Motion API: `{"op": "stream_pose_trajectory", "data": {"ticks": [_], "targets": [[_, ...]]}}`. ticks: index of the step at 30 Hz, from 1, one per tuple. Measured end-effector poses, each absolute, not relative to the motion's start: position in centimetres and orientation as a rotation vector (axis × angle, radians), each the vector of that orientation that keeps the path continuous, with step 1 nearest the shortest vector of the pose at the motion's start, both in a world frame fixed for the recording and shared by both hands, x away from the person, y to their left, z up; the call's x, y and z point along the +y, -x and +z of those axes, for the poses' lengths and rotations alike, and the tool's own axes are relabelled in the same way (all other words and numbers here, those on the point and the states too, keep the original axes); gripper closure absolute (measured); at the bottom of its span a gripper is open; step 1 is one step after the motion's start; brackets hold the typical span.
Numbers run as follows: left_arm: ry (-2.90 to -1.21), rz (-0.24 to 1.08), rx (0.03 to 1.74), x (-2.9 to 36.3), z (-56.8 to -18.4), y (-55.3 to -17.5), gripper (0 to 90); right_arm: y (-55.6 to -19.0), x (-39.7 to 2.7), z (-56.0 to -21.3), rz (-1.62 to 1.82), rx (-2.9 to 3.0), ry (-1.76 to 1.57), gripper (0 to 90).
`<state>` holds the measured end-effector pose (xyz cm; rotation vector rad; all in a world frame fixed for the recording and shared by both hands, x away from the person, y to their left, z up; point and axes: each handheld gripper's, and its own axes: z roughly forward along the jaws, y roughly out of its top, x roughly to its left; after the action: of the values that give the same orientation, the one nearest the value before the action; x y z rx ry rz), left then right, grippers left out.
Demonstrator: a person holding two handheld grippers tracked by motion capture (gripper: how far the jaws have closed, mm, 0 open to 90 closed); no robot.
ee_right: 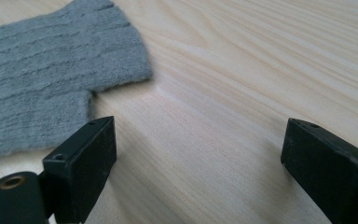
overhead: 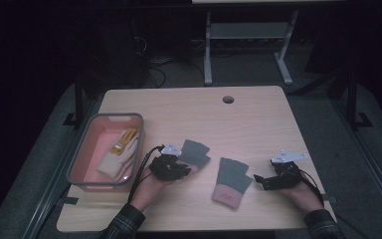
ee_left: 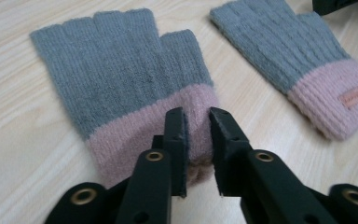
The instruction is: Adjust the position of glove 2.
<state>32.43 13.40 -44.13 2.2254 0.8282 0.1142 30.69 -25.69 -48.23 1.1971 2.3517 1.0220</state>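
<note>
Right now you are nearest the first fingerless glove [ee_left: 121,84]: your left gripper [ee_left: 196,119] has its jaws nearly together with the pink cuff bunched between them, pinching the fabric as far as the left gripper view shows. That glove lies on the table [overhead: 258,114], just right of the pink bin [overhead: 82,149]. By my reading, the sorting is partly done: a white and yellow glove [overhead: 117,154] already lies in the bin, while both grey gloves remain outside. The second glove [overhead: 231,181] lies flat between your hands, untouched. Your right gripper [ee_right: 198,144] rests beside it, jaws wide apart, holding nothing, over bare wood.
</note>
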Motion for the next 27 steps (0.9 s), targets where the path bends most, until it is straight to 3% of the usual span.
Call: {"op": "stream_pose_trajectory", "data": {"ticks": [4, 9, 11, 14, 27], "targets": [[-2.214, 0.142, 0.824, 13.6, -43.6, -32.2, 58.4, -30.3, -25.8, -47.6, 1.020, 2.380, -1.206, 22.0], [-2.191, 0.194, 0.827, 13.6, -42.9, -32.5, 39.7, -28.7, -25.2, -46.2, 1.101, 2.482, -1.116, 59.0], [-2.185, 0.212, 0.836, 13.5, -43.0, -32.8, 37.4, -28.1, -24.8, -46.0, 1.122, 2.534, -1.076, 73.2], [-2.186, 0.231, 0.862, 13.2, -43.3, -33.4, 35.1, -27.3, -24.0, -46.0, 1.160, 2.621, -1.031, 87.4], [-2.275, 0.283, 0.908, 12.3, -45.2, -35.0, 22.5, -26.7, -20.6, -46.7, 1.143, 2.800, -0.840, 90.0]]}}
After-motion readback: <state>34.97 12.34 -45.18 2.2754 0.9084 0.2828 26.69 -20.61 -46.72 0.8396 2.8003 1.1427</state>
